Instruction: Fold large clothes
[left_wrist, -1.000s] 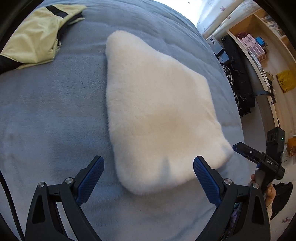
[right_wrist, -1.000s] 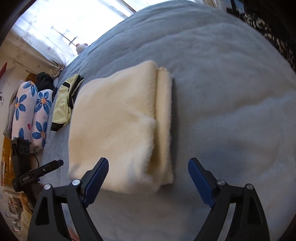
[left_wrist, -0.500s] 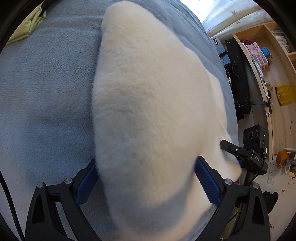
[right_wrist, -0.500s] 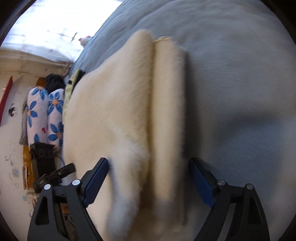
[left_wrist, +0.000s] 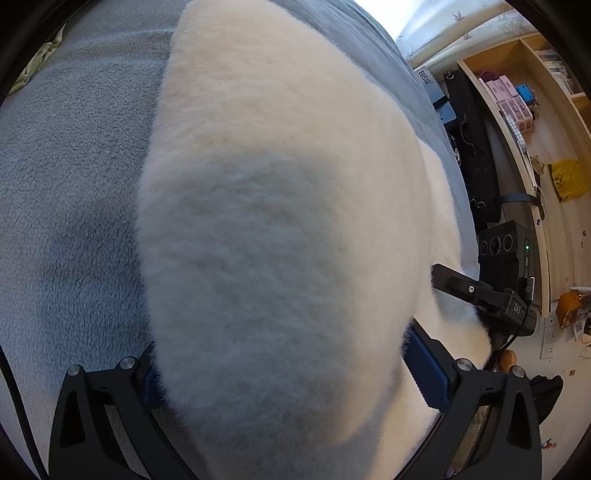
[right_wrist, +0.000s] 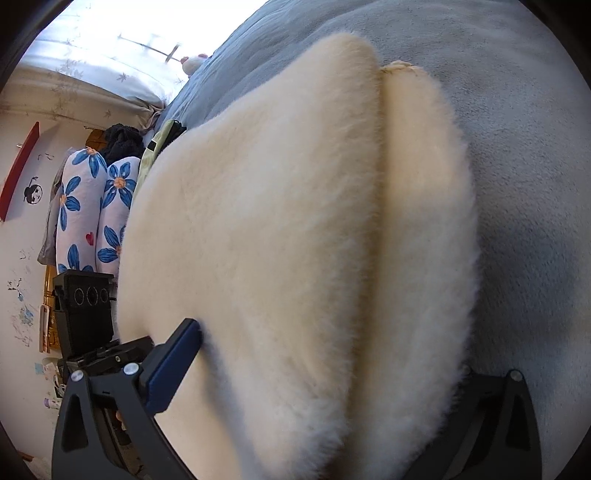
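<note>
Folded cream fleece (left_wrist: 280, 206) lies on grey bed cover (left_wrist: 66, 177), long axis running lower to upper frame. Both tongs straddle its near edge: left gripper (left_wrist: 291, 373) opening, right gripper (right_wrist: 314, 369) spread, neither pinching yet.

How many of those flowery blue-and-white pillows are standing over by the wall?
2. The blue-flowered pillows stand upright side by side left of the bed in the right wrist view: one nearer the wall, the other beside the fluffy cream garment. More may be hidden behind it.

Fluffy cream plush garment (left_wrist: 280, 229) on matt grey fleece blanket (left_wrist: 74, 192).
</note>
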